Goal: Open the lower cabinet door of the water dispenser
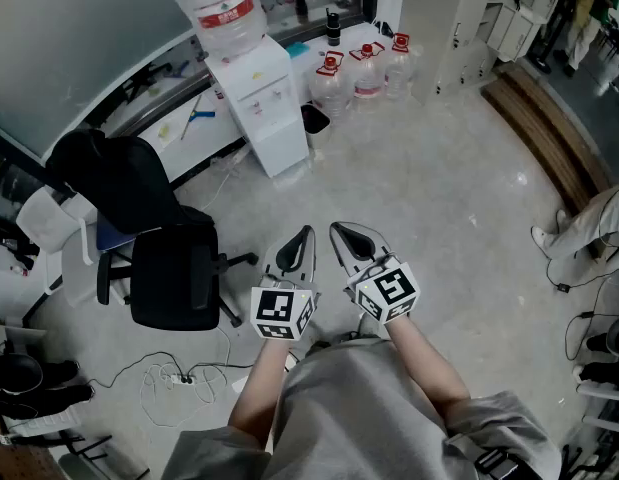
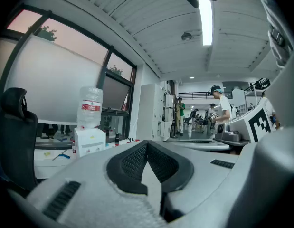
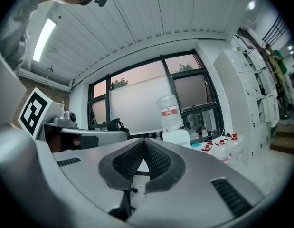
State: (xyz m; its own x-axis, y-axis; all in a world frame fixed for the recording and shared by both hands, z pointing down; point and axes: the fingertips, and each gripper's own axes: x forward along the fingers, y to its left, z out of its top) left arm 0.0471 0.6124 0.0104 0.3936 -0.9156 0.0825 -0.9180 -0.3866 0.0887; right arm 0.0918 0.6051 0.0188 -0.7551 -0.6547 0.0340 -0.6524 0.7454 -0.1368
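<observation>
In the head view, the white box-shaped water dispenser (image 1: pixel 267 108) with a clear bottle on top stands by the window wall. It is well apart from both claws, ahead and somewhat left across the pale floor. Its lower cabinet door (image 1: pixel 281 143) looks closed. The left claw (image 1: pixel 306 234) sits slightly nearer than the right claw (image 1: pixel 337 230).

In the left gripper view, the left claw is clenched on nothing, with the dispenser far off to its left.

In the right gripper view, the right claw is likewise clenched empty, with the dispenser distant, just right of its tips.

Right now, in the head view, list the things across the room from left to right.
Black office chair → water dispenser → spare water bottles on the floor → white lockers.
</observation>
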